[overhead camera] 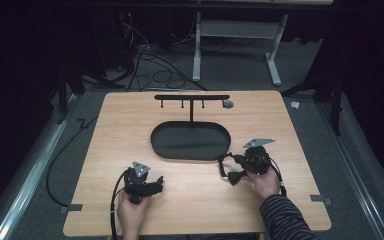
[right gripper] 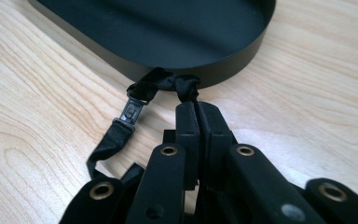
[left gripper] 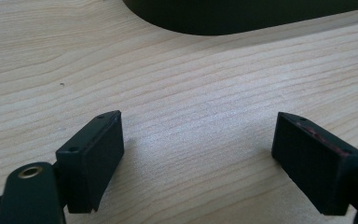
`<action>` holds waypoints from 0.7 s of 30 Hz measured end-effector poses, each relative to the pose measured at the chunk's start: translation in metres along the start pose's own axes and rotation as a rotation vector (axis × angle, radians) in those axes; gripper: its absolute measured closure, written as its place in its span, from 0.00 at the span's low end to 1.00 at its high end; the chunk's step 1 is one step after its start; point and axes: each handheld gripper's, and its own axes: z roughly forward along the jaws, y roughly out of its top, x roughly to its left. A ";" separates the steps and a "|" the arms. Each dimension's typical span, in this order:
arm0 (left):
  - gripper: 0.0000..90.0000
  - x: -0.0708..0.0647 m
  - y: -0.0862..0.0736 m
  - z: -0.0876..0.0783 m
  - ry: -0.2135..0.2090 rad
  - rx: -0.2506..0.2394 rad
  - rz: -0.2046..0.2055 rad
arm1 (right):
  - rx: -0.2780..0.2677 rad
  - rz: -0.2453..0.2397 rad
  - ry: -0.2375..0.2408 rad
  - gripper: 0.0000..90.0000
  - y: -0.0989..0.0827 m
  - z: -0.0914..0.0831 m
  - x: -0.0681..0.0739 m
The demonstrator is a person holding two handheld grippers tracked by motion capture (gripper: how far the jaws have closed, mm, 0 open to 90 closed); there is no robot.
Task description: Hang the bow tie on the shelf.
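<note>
Wooden table (overhead camera: 195, 200): light grain, rectangular, on a grey floor with cables (overhead camera: 150, 70) at the far side.

Tray (overhead camera: 190, 141): black, oval, low-walled, at the table's middle. A thin post rises from its far edge and carries a crossbar (overhead camera: 191, 97) with short pegs hanging under it.

Left gripper (overhead camera: 147, 186): held in the person's left hand (overhead camera: 130, 212) near the left front of the table, well apart from the tray. In the left gripper view (left gripper: 198, 149) its jaws stand wide apart with bare wood between them; nothing is held. The tray's near wall (left gripper: 223, 18) shows at the top of that view.

Right gripper (overhead camera: 236, 169): held in the right hand (overhead camera: 266, 182), striped sleeve (overhead camera: 287, 217) behind it, just near and right of the tray. In the right gripper view (right gripper: 198, 109) the jaws are pressed together on a black strap (right gripper: 168, 84).

Strap: dark fabric with a small buckle (right gripper: 131, 111), pinched at a bunched part touching the tray's near wall (right gripper: 242, 56); the rest loops left and back toward the gripper (overhead camera: 223, 165).
</note>
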 end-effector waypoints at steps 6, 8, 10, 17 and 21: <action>0.19 0.000 0.000 0.000 0.000 0.000 0.000 | -0.019 0.006 0.002 0.99 0.005 -0.008 -0.001; 0.19 0.000 0.000 0.000 0.000 0.000 0.000 | -0.023 -0.003 0.004 0.99 0.006 -0.010 -0.001; 0.19 0.000 0.000 0.000 0.000 0.000 0.000 | -0.030 -0.009 0.006 0.99 0.009 -0.012 0.000; 0.19 0.000 0.000 0.000 0.000 0.000 0.000 | -0.055 -0.011 0.012 0.99 0.013 -0.022 0.003; 0.19 0.000 0.000 0.000 0.000 0.000 0.000 | -0.071 -0.017 0.005 0.99 0.015 -0.031 0.001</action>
